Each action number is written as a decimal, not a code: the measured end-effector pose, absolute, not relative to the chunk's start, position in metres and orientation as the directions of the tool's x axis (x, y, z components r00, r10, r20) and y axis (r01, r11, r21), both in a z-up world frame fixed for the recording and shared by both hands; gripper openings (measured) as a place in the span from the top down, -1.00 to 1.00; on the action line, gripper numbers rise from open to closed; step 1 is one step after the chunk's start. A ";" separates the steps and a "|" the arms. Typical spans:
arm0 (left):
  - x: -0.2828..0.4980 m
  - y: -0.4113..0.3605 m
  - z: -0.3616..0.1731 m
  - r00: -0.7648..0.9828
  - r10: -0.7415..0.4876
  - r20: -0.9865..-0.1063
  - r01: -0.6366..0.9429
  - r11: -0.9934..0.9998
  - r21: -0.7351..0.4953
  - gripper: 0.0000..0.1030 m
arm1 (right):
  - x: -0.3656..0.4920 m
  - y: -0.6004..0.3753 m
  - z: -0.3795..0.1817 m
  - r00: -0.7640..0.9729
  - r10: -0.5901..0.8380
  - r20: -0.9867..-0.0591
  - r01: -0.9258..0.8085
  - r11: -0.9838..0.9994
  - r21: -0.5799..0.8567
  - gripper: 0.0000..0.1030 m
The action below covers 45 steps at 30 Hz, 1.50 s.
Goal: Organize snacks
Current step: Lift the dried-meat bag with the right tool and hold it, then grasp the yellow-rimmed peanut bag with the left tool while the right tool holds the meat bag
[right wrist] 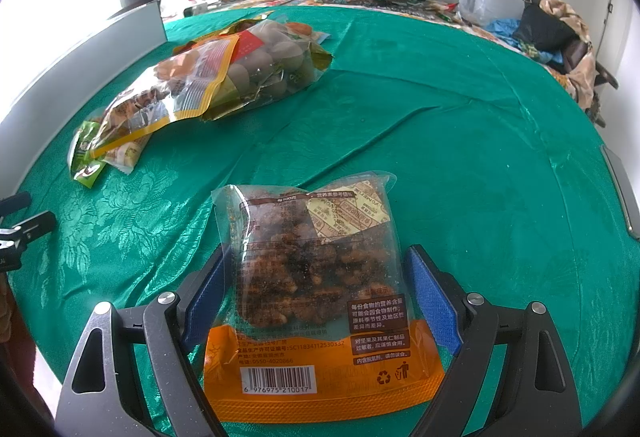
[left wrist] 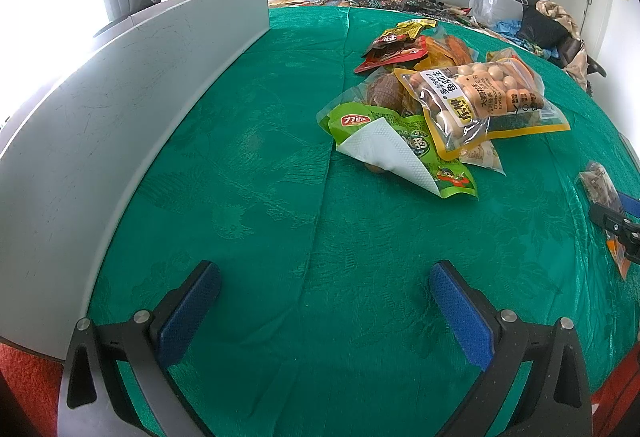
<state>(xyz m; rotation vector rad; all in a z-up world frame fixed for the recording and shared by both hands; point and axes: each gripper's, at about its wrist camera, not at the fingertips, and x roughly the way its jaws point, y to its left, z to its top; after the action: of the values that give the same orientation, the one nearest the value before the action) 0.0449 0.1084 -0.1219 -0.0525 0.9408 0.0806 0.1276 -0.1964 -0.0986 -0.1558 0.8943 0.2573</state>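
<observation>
Your right gripper (right wrist: 316, 301) straddles the walnut packet (right wrist: 316, 277), fingers spread, not pinching; packet lies flat on the green cloth (right wrist: 460, 125), near right. Left gripper (left wrist: 324, 313) splayed, empty. Snack pile (left wrist: 440, 97) sits far. Risk: slick film slips or crumples if you pinch shallow.

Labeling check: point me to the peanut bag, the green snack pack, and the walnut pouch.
peanut bag (left wrist: 476, 99): left wrist view, on its clear front window.
green snack pack (left wrist: 448, 173): left wrist view, on its lower printed corner.
walnut pouch (right wrist: 316, 269): right wrist view, on its clear middle.
</observation>
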 end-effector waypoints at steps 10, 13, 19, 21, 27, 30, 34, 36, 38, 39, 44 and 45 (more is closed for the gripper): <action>0.046 0.108 -0.122 0.586 0.045 -0.809 -0.091 0.996 -0.010 -1.00 | 0.128 -0.197 -0.099 0.598 0.156 -0.786 -0.285 0.958 -0.027 -0.71; 0.050 0.108 -0.119 0.574 0.042 -0.818 -0.091 0.996 -0.012 -1.00 | 0.128 -0.197 -0.099 0.598 0.156 -0.786 -0.285 0.958 -0.027 -0.71; 0.059 0.111 -0.115 0.527 -0.002 -0.850 -0.080 0.995 -0.052 -0.99 | 0.128 -0.197 -0.099 0.598 0.156 -0.786 -0.286 0.958 -0.027 -0.71; 0.060 0.113 -0.112 0.524 -0.050 -0.850 -0.070 0.992 -0.101 -0.99 | 0.128 -0.197 -0.099 0.598 0.156 -0.786 -0.285 0.958 -0.027 -0.71; 0.079 0.096 -0.085 0.553 -0.126 -0.824 0.076 0.992 -0.100 -0.99 | 0.128 -0.196 -0.099 0.598 0.156 -0.786 -0.285 0.958 -0.027 -0.71; 0.105 0.068 -0.064 0.542 -0.164 -0.824 0.275 0.961 -0.010 -0.99 | 0.128 -0.197 -0.099 0.598 0.156 -0.786 -0.285 0.958 -0.027 -0.71; 0.154 0.021 -0.045 0.495 -0.207 -0.844 0.537 0.837 0.109 -0.99 | 0.128 -0.197 -0.099 0.598 0.156 -0.786 -0.285 0.958 -0.027 -0.71; 0.181 0.001 -0.044 0.465 -0.211 -0.860 0.618 0.773 0.144 -0.99 | 0.128 -0.196 -0.099 0.598 0.156 -0.786 -0.285 0.958 -0.027 -0.71; 0.202 -0.015 -0.051 0.452 -0.194 -0.871 0.664 0.725 0.183 -0.99 | 0.128 -0.197 -0.099 0.598 0.156 -0.786 -0.285 0.958 -0.027 -0.71; 0.216 -0.024 -0.060 0.445 -0.172 -0.879 0.679 0.705 0.205 -0.99 | 0.129 -0.197 -0.099 0.598 0.156 -0.786 -0.285 0.958 -0.027 -0.71; 0.241 -0.040 -0.090 0.382 -0.126 -0.916 0.696 0.691 0.195 -0.19 | 0.130 -0.197 -0.099 0.598 0.158 -0.786 -0.286 0.958 -0.025 -0.72; 0.242 -0.038 -0.089 0.384 -0.136 -0.913 0.677 0.714 0.178 -0.15 | 0.121 -0.195 -0.099 0.598 0.161 -0.785 -0.286 0.958 -0.021 -0.72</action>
<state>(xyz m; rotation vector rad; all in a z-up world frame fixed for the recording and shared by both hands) 0.2425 -0.0375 -0.0889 0.5950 1.0592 -0.5588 0.1209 -0.1954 -0.0991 -0.1506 0.8936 0.2609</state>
